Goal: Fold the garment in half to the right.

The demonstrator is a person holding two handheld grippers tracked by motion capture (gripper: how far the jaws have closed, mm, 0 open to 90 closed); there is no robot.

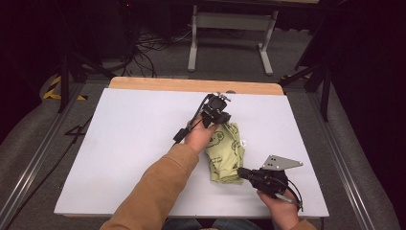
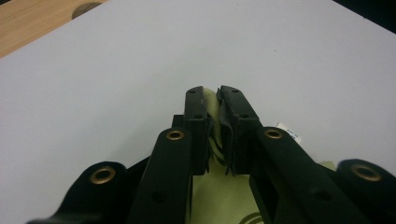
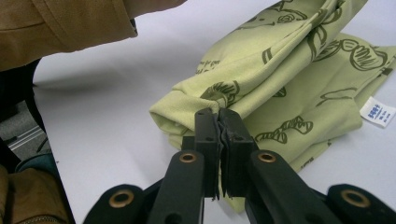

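The green cloth (image 1: 226, 154) lies folded on the worktop (image 1: 124, 143). Left claw (image 2: 212, 100) pinches its far edge; right claw (image 3: 217, 122) pinches its near corner. Judged soft, light, limp: best gripped at edges.

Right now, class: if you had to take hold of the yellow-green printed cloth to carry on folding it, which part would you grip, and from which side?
Probably the two ends of the folded cloth. It lies as a long bundle, so the left tongs pinch its far edge and the right tongs come level from the near side onto the thick rolled corner. Leave the white label alone.
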